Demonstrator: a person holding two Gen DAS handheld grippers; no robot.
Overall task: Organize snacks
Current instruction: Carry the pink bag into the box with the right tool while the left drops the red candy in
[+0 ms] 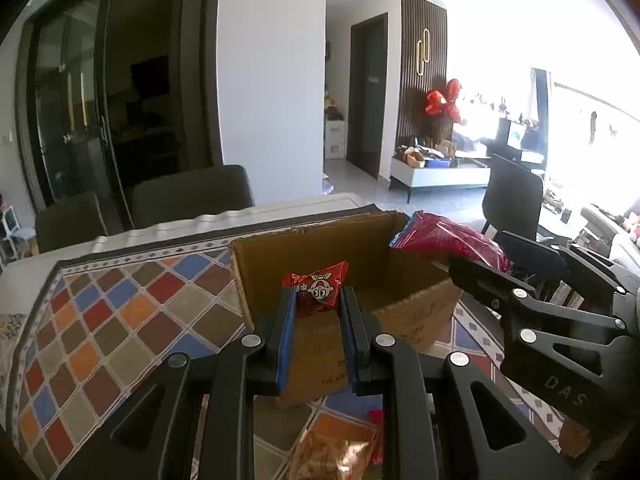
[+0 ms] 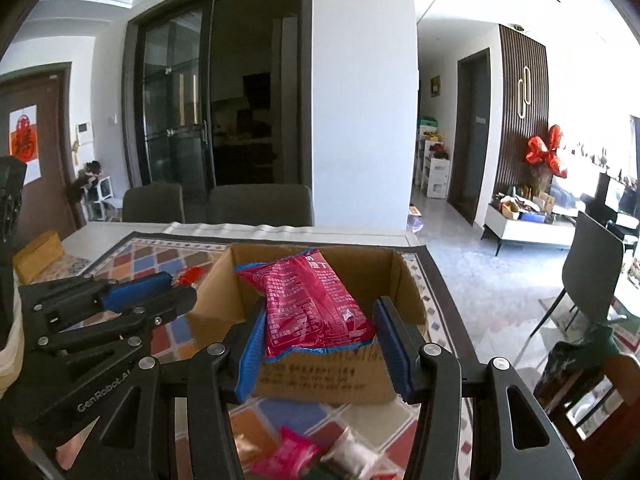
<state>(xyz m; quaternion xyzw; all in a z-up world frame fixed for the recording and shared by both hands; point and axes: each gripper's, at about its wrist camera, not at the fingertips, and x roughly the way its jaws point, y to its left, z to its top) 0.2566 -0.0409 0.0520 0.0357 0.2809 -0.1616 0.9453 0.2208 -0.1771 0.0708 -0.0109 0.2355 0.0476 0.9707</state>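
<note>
I've got a red packet (image 1: pixel 318 290) pinched in my left gripper (image 1: pixel 318 320) and a pink bag (image 2: pixel 316 304) in my right gripper (image 2: pixel 316 344) — both mid-frame over the box (image 2: pixel 320 376), more snacks (image 2: pixel 304 456) loose at bottom.

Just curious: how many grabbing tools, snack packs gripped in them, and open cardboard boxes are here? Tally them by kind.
Tools: 2 (left tool, right tool)
Gripped snack packs: 2 (small red pack, big pink bag)
Boxes: 1 (open cardboard box)
Total: 5
</note>
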